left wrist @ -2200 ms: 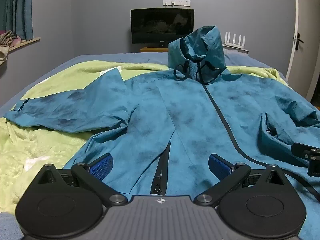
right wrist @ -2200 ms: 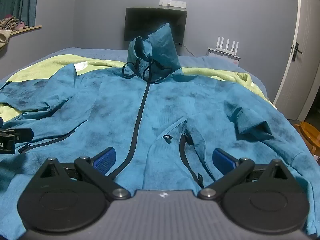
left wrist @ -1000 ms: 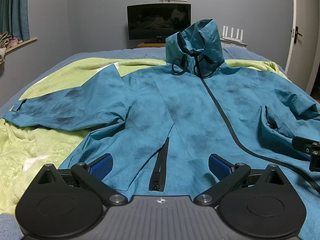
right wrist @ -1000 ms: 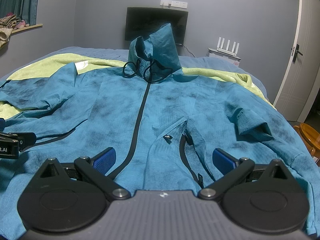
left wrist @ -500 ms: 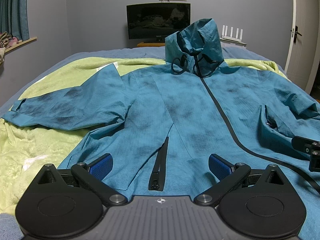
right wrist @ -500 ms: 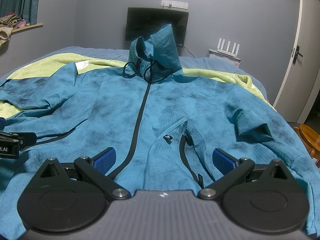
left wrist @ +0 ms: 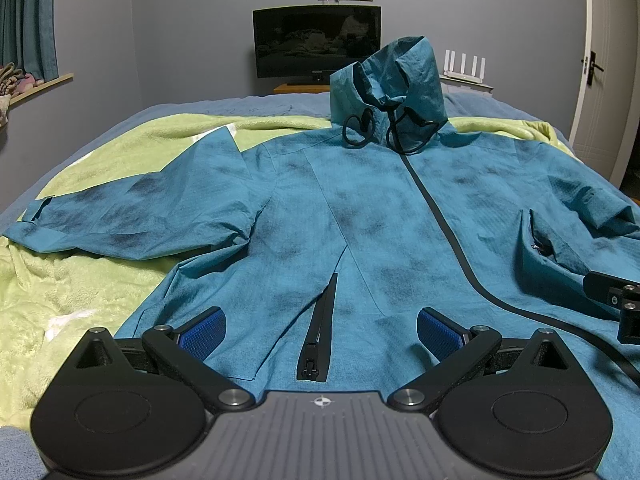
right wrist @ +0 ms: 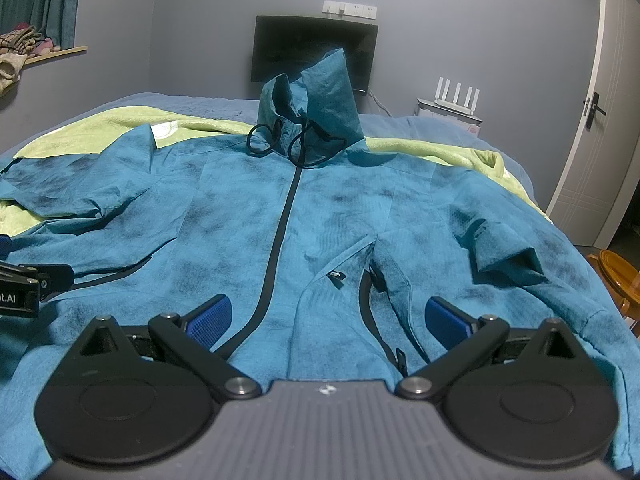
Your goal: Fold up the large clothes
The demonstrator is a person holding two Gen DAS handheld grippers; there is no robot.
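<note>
Jacket [left wrist: 360, 216] is laid front-up on a green blanket [left wrist: 92, 288] over the bed, hood [left wrist: 390, 80] standing up at the far end, w/ black drawcords looped below it. Centre zip [left wrist: 444, 216] is seen closed top to hem. One sleeve [left wrist: 128, 216] is spread out flat over the blanket toward the window side; the other sleeve [right wrist: 504, 256] is bunched and folded back on the door side, near the bed edge. Near hem is located just under both tools.

Left gripper [left wrist: 320, 330] is held over the hem beside a pocket zip [left wrist: 318, 340]; blue pads [left wrist: 202, 330] are seen wide apart, nothing between them. Right gripper [right wrist: 328, 320] is likewise spread wide, nothing held, over the hem by the other pocket.

Open room: bare blanket on the window side; blue sheet [left wrist: 200, 108] past the hood. On the door side, a wooden stool [right wrist: 618, 276] is noted close to the bed, door [right wrist: 600, 120] beyond.

Writing: "t.AI" is read on the left tool's body at the right cam's edge. A small black tag [right wrist: 337, 278] is noted by the pocket; mark not legible. Wall screen [left wrist: 316, 40] is dark; router [right wrist: 456, 98] sits beside it.
</note>
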